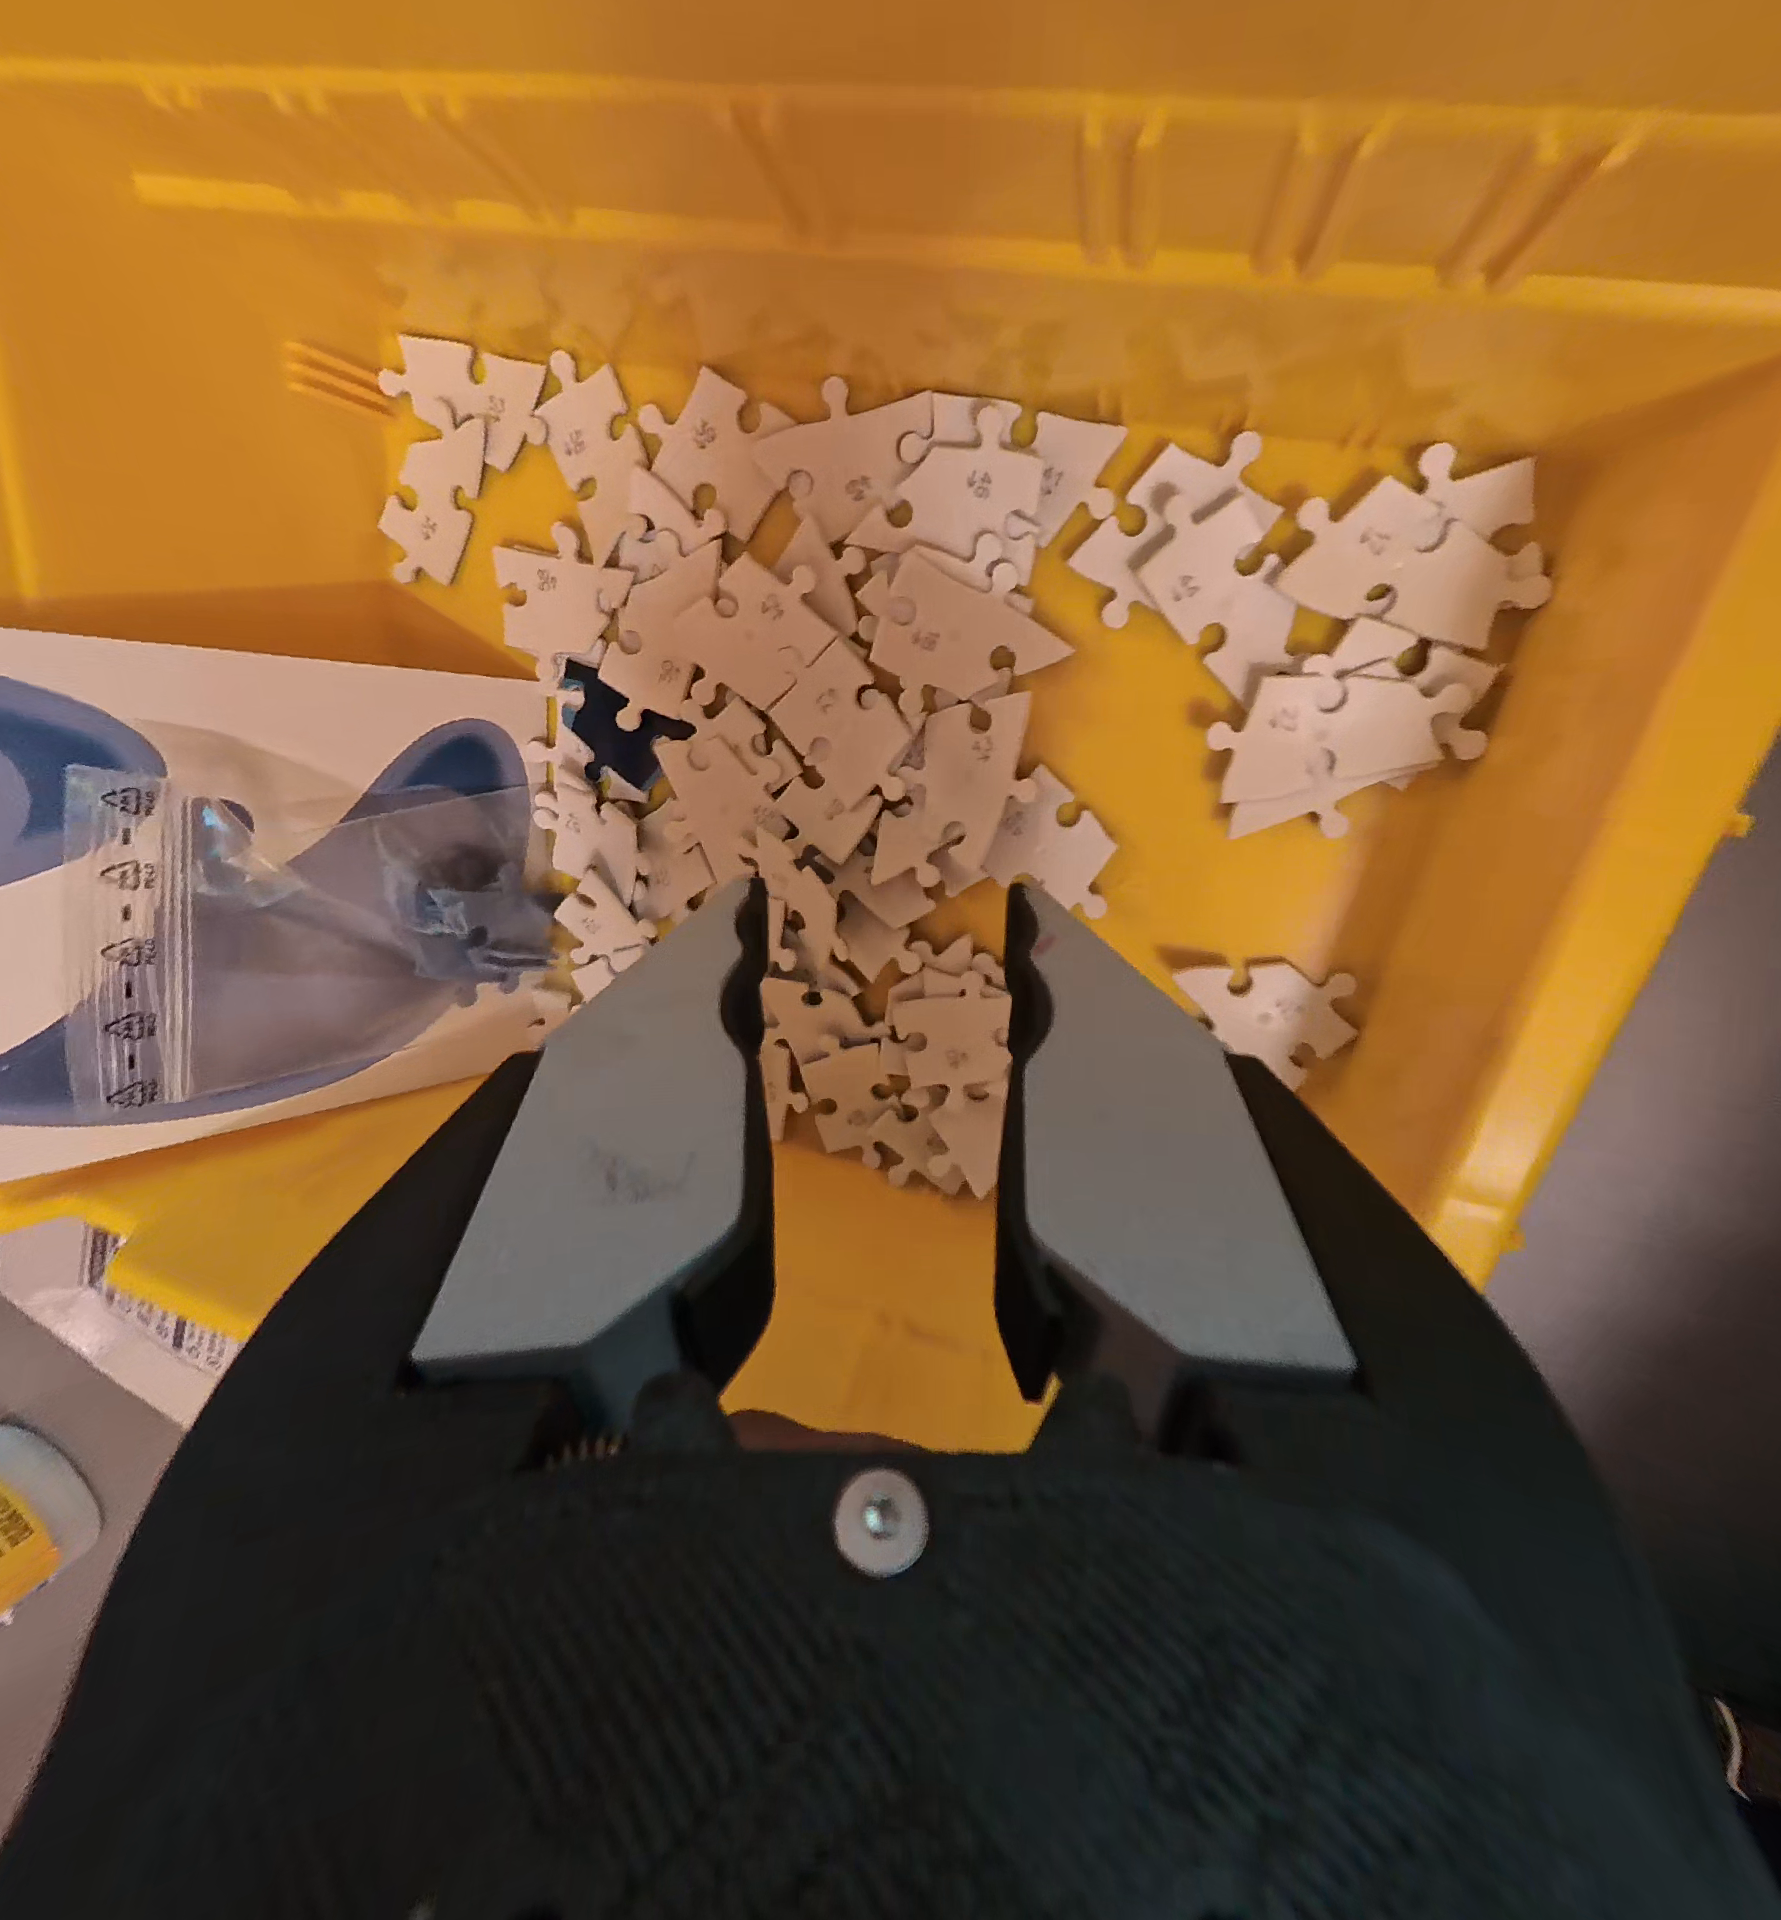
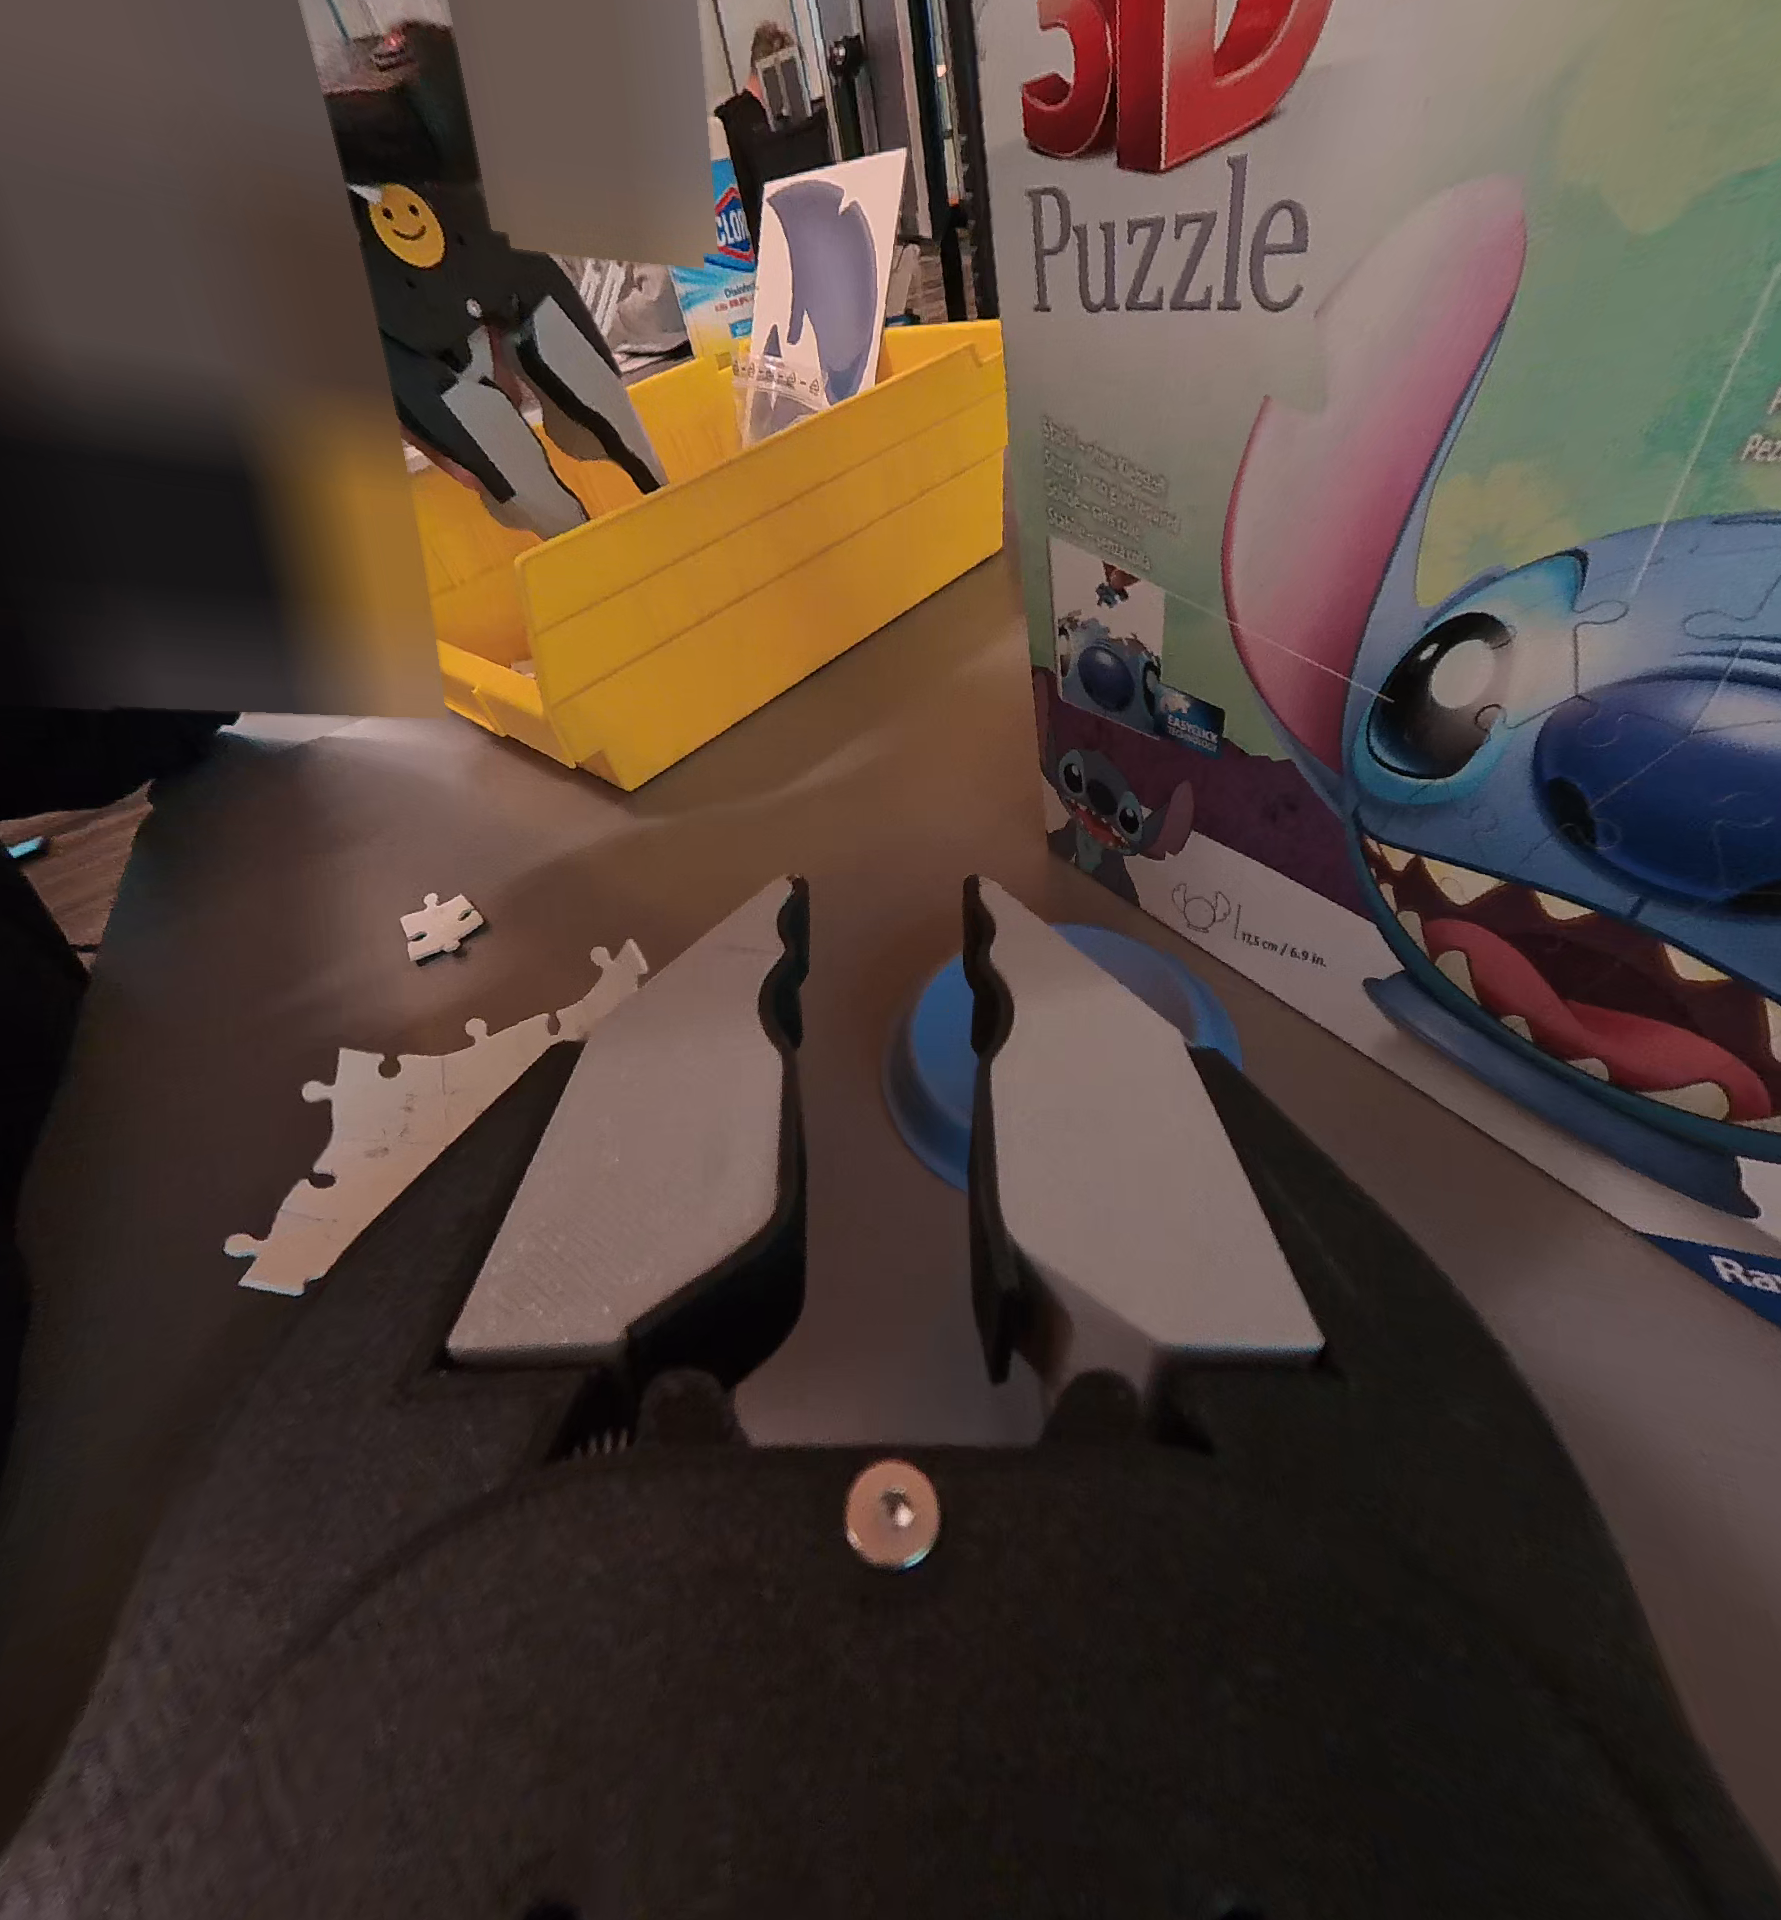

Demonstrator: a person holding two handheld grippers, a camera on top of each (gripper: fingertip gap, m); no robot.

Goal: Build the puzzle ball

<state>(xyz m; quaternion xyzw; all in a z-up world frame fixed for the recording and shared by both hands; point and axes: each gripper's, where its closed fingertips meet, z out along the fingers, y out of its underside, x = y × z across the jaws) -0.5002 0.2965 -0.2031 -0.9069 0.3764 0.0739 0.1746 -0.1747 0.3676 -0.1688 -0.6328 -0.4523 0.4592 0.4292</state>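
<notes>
This looks like a shared office or lab workspace rather than a home. A dark tabletop (image 2: 865, 790) carries a yellow plastic parts bin (image 2: 761, 582) of the stackable storage kind. Behind the bin stands a tub of disinfecting wipes (image 2: 730, 260), and farther behind it a seated person (image 2: 761, 94) faces what may be a desk with screens, though that part is small and dim. Just right of the bin stands a puzzle box (image 2: 1437, 520).
</notes>
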